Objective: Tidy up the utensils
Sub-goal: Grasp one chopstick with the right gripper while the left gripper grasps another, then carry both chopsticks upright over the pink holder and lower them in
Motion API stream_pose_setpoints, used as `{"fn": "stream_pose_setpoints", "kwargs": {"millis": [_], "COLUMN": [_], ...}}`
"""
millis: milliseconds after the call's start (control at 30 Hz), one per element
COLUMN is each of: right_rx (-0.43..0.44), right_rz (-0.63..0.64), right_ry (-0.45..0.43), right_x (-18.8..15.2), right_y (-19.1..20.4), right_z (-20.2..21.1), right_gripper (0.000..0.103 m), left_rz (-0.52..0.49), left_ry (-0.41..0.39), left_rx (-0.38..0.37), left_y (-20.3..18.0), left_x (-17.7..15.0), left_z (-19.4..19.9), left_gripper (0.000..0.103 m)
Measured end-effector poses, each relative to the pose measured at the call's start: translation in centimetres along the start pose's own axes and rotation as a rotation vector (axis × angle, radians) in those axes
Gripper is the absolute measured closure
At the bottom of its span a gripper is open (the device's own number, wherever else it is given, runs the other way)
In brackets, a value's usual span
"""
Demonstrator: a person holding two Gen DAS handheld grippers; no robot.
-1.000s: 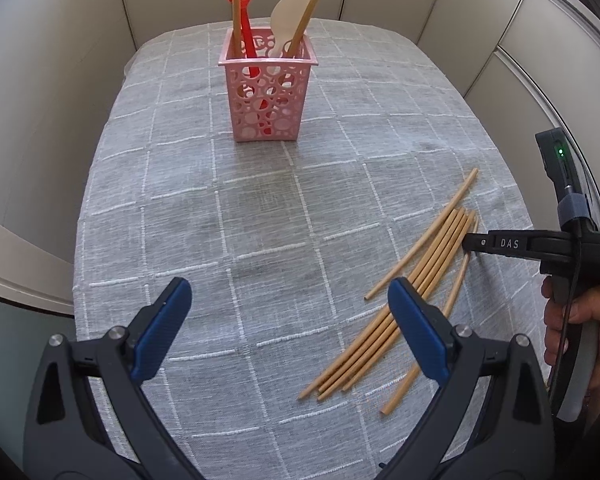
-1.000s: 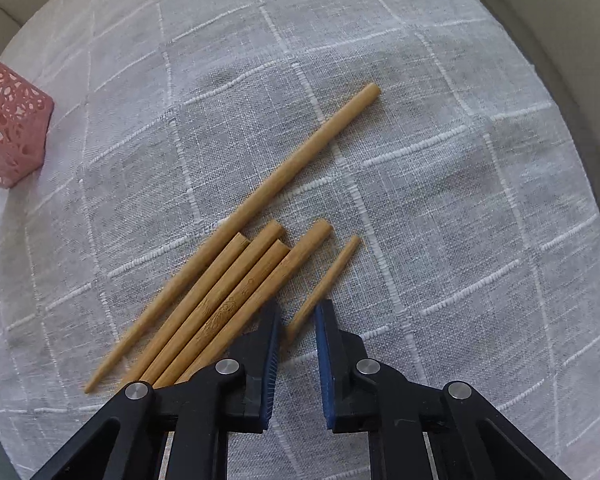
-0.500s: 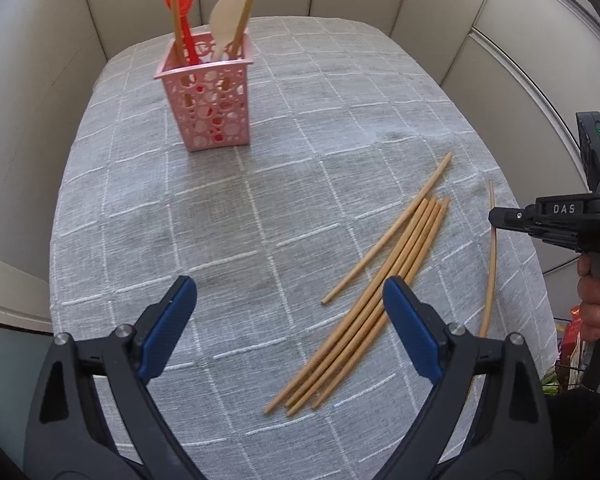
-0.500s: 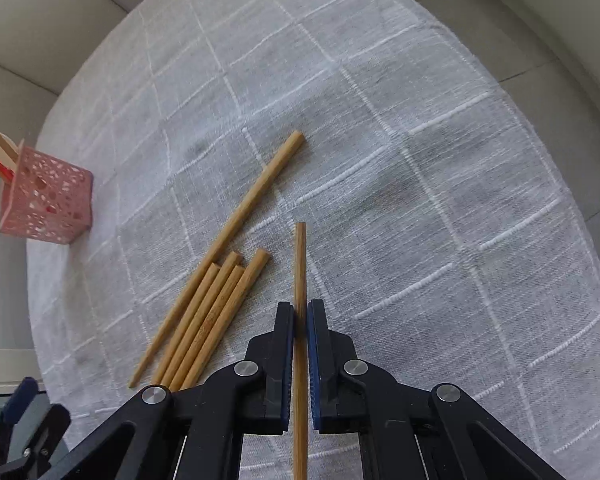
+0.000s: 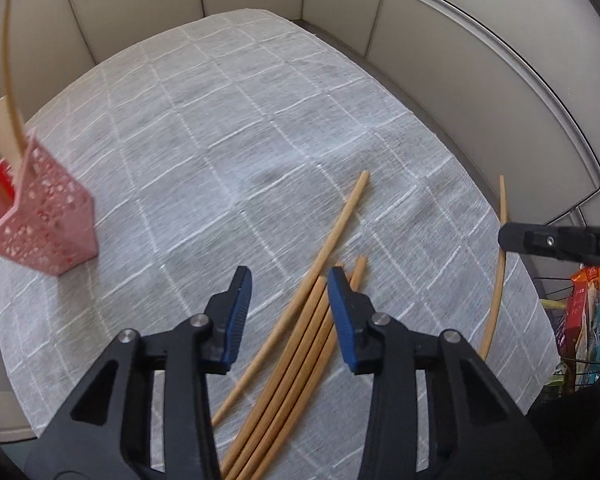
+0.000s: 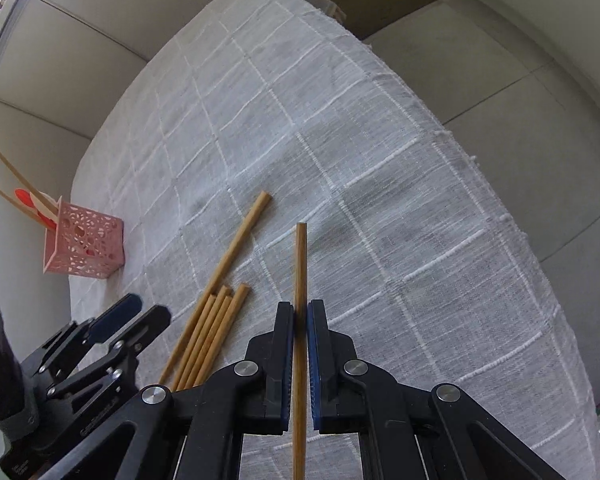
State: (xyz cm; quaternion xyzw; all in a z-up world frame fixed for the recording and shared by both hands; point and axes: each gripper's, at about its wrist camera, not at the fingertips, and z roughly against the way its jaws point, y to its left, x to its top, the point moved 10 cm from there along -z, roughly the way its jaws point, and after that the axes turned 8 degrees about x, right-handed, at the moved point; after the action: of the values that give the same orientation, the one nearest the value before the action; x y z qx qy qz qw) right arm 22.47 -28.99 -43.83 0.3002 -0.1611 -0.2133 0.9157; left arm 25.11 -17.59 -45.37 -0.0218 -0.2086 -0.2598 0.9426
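Behind left gripper (image 5: pixel 288 312), chopsticks' (image 5: pixel 300 344) near ends hidden.

Bare tablecloth (image 6: pixel 400 184) ahead, pink basket (image 6: pixel 86 246) far left, loose chopsticks (image 6: pixel 208 332) between.

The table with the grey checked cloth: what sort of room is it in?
Probably a home dining nook. A grey checked tablecloth covers the table, a pink holder keeps spoons and chopsticks, loose chopsticks lie on it, and pale padded panels wrap around.

Wooden chopsticks (image 5: pixel 300 344) lie bundled on cloth; pink holder (image 5: pixel 40 220) stands apart.
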Motion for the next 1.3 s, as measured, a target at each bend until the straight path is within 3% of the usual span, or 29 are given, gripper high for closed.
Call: {"fn": "stream_pose_setpoints", "kwargs": {"millis": [200, 467, 533, 667, 900, 1300], "right_rx": [-0.002, -0.013, -0.017, -0.021, -0.007, 0.007], "right_rz": [-0.011, -0.001, -0.006, -0.011, 0.020, 0.143], "right_ry": [0.019, 0.037, 0.043, 0.043, 0.026, -0.038], "right_x": [-0.1, 0.1, 0.2, 0.3, 0.2, -0.5], "right_y": [-0.7, -0.7, -0.9, -0.8, 0.4, 4.8], "right_z": [-0.4, -1.1, -1.4, -1.6, -1.4, -0.1], "right_gripper": [0.099, 0.098, 0.098, 0.098, 0.098, 0.098], "left_rz": [-0.002, -0.041, -0.054, -0.035, 0.057, 0.254], "left_ry": [0.017, 0.010, 0.012, 0.035, -0.013, -0.163], "left_rx": [-0.076, -0.076, -0.052, -0.020, 0.023, 0.079], "left_y": [-3.2, -4.6, -4.6, -3.9, -0.9, 6.5], "left_x": [2.9, 4.6, 4.5, 4.4, 4.2, 1.8], "left_z": [-3.8, -5.4, -5.5, -5.4, -3.1, 5.6], "left_gripper": [0.072, 0.076, 0.088, 0.091, 0.094, 0.095]}}
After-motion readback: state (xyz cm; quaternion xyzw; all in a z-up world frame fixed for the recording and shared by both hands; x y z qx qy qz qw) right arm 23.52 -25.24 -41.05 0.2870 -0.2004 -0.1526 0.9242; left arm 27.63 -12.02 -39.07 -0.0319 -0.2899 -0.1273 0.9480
